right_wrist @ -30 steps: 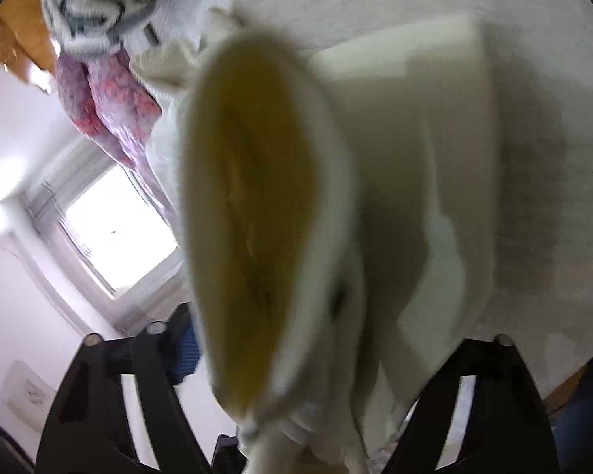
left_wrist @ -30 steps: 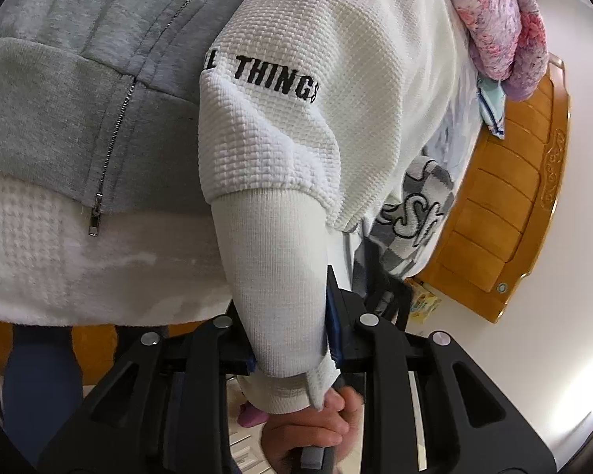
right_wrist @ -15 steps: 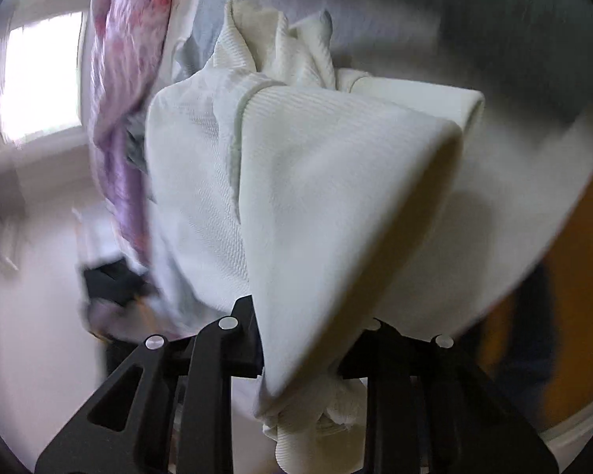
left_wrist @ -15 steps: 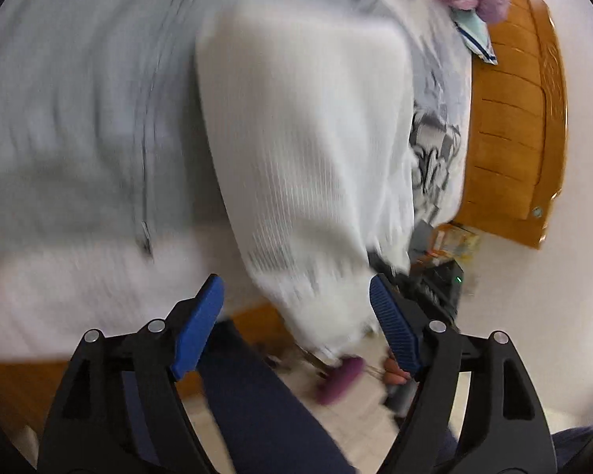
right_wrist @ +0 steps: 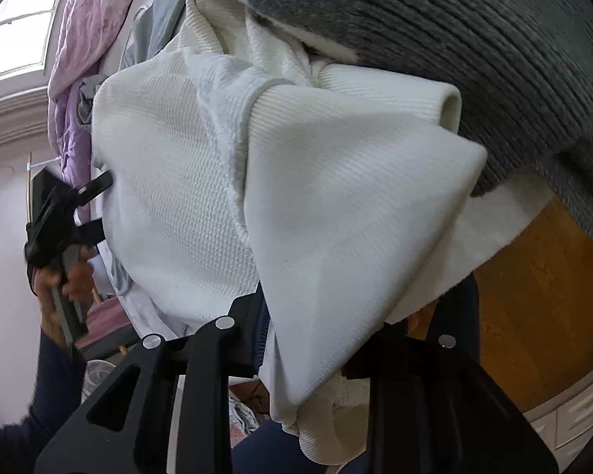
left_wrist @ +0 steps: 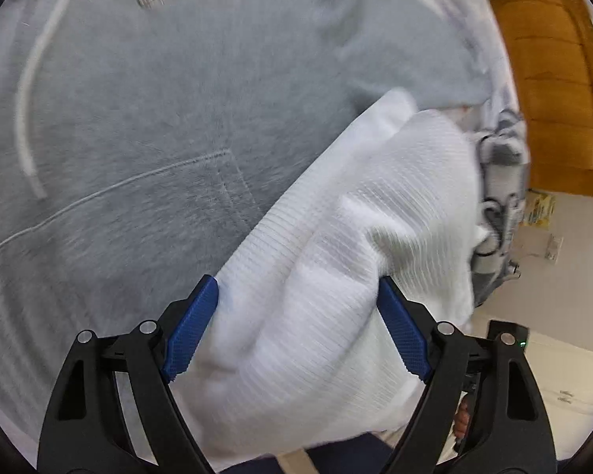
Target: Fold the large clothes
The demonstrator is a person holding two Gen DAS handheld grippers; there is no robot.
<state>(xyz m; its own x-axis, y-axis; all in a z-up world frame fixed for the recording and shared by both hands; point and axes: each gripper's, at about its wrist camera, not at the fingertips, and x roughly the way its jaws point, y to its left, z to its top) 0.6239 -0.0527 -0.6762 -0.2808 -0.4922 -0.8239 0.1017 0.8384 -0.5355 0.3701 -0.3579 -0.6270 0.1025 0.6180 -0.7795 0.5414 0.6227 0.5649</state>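
Note:
A white waffle-knit sweater (left_wrist: 359,245) lies bunched over a grey zip hoodie (left_wrist: 170,126) on the bed. My left gripper (left_wrist: 296,328) is open, with its blue pads on either side of the white fabric. My right gripper (right_wrist: 308,355) is shut on the sweater's ribbed white cuff (right_wrist: 348,237), which drapes over its fingers. The white sweater body (right_wrist: 170,181) fills the middle of the right wrist view, and the left gripper (right_wrist: 95,205) shows at its left edge, held by a hand.
A wooden bed frame (left_wrist: 553,91) stands at the right. A grey-and-white patterned garment (left_wrist: 498,205) hangs off the bed edge. A pink floral quilt (right_wrist: 87,55) lies by the window. A dark grey knit (right_wrist: 454,39) covers the upper right of the right wrist view.
My left gripper has let go of the sleeve cuff, opened, and moved forward over the sweater body. My right gripper stays shut on the cuff and has swung toward the bed.

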